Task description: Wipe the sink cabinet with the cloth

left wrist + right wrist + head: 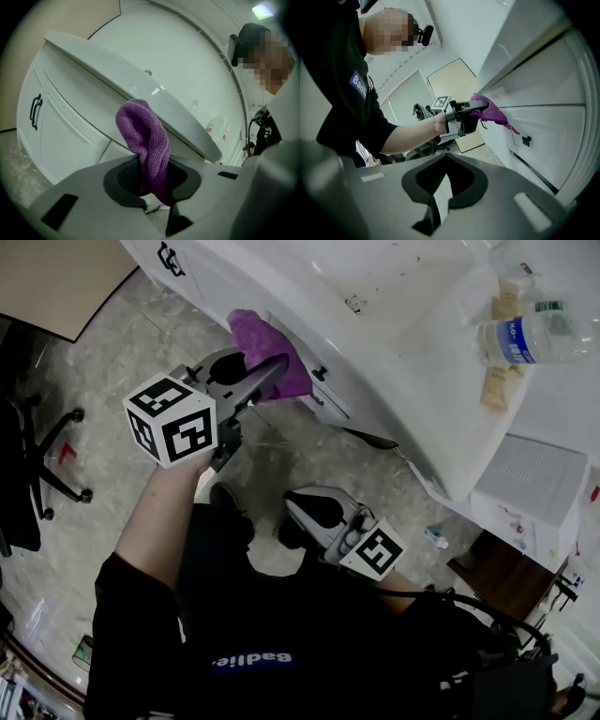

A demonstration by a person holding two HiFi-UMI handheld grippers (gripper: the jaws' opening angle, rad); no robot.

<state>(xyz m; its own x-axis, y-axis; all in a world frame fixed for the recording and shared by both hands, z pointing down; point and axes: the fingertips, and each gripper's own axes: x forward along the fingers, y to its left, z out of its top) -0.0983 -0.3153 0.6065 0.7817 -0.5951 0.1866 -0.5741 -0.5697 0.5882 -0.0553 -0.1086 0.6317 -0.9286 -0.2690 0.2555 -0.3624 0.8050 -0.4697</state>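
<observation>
The left gripper is clamped on the purple cloth, which lies against the front of the sink cabinet, just under its countertop edge. The right gripper hangs well apart from the cabinet, empty, its jaws seemingly drawn together with only a sliver between.

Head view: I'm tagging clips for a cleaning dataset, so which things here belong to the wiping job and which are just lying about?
In the job:
- purple cloth
- left gripper, clamped on the cloth
- white sink cabinet, with the cloth at its front

Lying about:
- plastic bottle on the countertop
- office chair
- right gripper, shut on nothing, held low
</observation>
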